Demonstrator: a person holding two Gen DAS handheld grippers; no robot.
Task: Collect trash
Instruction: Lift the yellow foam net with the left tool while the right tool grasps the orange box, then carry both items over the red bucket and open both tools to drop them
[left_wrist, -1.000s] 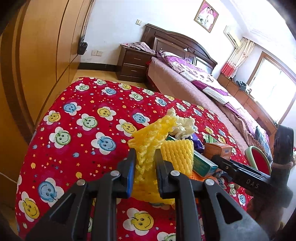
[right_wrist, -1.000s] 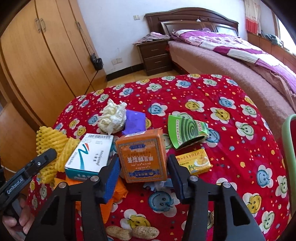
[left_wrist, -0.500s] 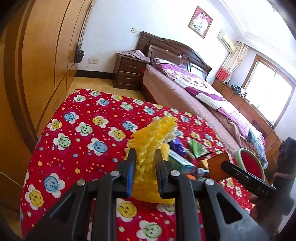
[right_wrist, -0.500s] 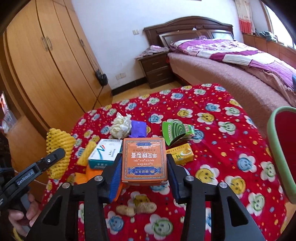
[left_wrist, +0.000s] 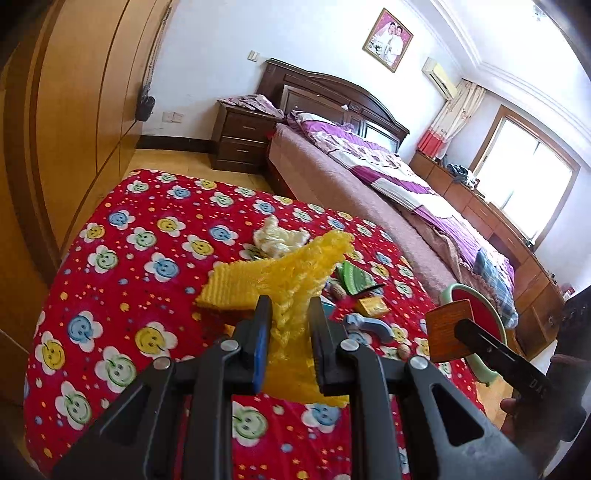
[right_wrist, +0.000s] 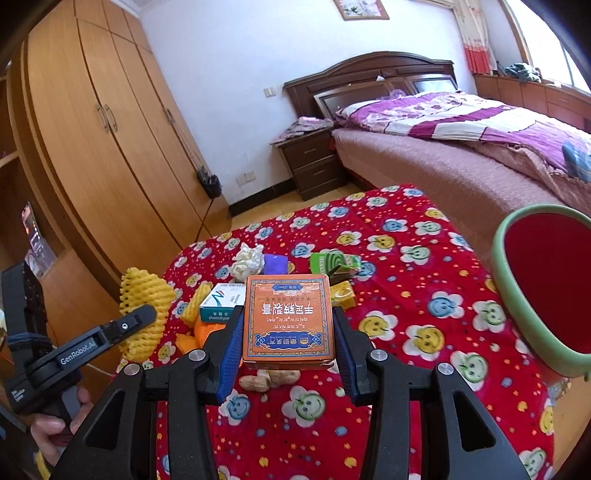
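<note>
My left gripper (left_wrist: 289, 314) is shut on a yellow foam fruit net (left_wrist: 295, 273) and holds it above the red smiley tablecloth (left_wrist: 122, 258); the net also shows in the right wrist view (right_wrist: 146, 295). My right gripper (right_wrist: 288, 332) is shut on an orange box (right_wrist: 290, 321), lifted above the table; the box also shows in the left wrist view (left_wrist: 448, 330). A red bin with a green rim (right_wrist: 546, 280) stands at the right of the table. On the cloth lie a crumpled white tissue (right_wrist: 248, 258), a white-green box (right_wrist: 221, 302), a green packet (right_wrist: 334, 262) and a small yellow box (right_wrist: 341, 293).
Peanuts (right_wrist: 269, 378) lie under the orange box. A second yellow foam net (left_wrist: 227, 288) lies on the table. A wooden wardrobe (right_wrist: 103, 147) stands left. A bed (right_wrist: 461, 147) and nightstand (right_wrist: 310, 162) stand beyond the table.
Both grippers have risen and pulled back from the table with their loads. The foam net and orange box are higher, and the red bin now shows large at the right.
</note>
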